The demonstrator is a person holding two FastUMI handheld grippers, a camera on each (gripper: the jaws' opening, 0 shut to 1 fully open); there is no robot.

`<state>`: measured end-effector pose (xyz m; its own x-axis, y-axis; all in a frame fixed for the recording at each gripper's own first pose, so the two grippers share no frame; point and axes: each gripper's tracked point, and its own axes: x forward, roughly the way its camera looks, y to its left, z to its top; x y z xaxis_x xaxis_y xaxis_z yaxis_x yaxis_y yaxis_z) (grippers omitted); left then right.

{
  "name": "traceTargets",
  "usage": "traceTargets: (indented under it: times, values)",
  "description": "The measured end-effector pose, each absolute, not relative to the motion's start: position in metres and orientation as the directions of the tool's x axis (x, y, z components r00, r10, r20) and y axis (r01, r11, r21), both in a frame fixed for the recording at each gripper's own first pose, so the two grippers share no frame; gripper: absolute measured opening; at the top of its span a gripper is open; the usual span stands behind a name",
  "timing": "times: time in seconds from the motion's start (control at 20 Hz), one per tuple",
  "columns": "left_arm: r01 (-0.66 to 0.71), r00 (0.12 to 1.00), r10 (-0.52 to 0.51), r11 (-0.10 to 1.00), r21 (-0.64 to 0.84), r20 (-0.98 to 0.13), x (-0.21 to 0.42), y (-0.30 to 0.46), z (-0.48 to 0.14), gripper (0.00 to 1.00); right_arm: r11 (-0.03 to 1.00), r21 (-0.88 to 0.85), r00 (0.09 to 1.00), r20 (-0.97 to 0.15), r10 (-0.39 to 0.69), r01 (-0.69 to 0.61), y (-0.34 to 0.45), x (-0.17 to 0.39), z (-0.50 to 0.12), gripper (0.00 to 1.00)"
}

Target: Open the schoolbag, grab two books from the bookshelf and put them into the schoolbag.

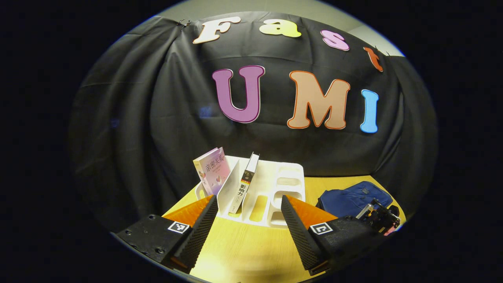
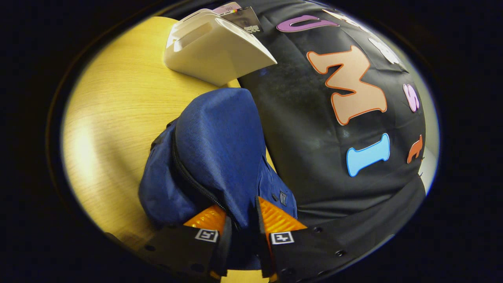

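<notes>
Between my right gripper's (image 2: 240,232) two fingers, which stand close together, I hold a fold of the blue schoolbag (image 2: 220,149); both fingers seem to press on the cloth near the dark zipper line (image 2: 188,177). This bag rises just in front of that gripper and leans over the yellow table (image 2: 110,118). It looks soft and light, a thin fabric that bends and sags, so I judge that I must pinch it near the zipper edge, where the seam gives some stiffness, and pull slowly so the cloth does not slip out.

My left gripper (image 1: 249,220) is wide open and holds nothing. It hovers low over the table and faces the white bookshelf (image 1: 275,184), which stands just ahead, beyond the fingertips. Inside it, a bit to the left of my open fingers, a thin book with a dark spine (image 1: 245,184) stands upright against a divider. Farther left a pink book (image 1: 212,173) leans outward. Both look stiff and not heavy, but their covers are glossy and may slide. I would take the thin one by its upper part, fingers on the two covers, because its top stands free above the divider.

To the right of this gripper, farther off, the schoolbag lies on the table with the other gripper at it.
</notes>
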<state>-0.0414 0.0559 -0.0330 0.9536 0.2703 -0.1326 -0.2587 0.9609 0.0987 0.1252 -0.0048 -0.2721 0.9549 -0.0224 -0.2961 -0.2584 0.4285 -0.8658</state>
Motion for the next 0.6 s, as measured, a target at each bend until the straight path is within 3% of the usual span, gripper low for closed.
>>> traceTargets:
  times: [0.1, 0.2, 0.35, 0.6]
  values:
    - [-0.259, 0.953, 0.27, 0.961, 0.096, -0.139, -0.041, 0.0558, -0.0342, 0.95, 0.438, -0.86, 0.953, -0.303, -0.026, -0.261, -0.004, 0.1263, -0.2734, 0.07]
    - [-0.26, 0.952, 0.272, 0.961, 0.096, -0.14, -0.0408, 0.0556, -0.0353, 0.92, 0.445, -0.857, 0.952, -0.304, -0.03, -0.26, -0.0053, 0.1251, -0.2723, 0.14]
    - [-0.262, 0.951, 0.273, 0.961, 0.093, -0.145, -0.0393, 0.0567, -0.0356, 0.95, 0.452, -0.845, 0.944, -0.329, -0.016, -0.287, -0.0036, 0.1254, -0.2732, 0.01]
    - [-0.272, 0.946, 0.282, 0.959, 0.083, -0.157, -0.0344, 0.0595, -0.0394, 0.95, 0.5, -0.807, 0.928, -0.371, -0.019, -0.312, -0.0073, 0.1269, -0.2753, 0.07]
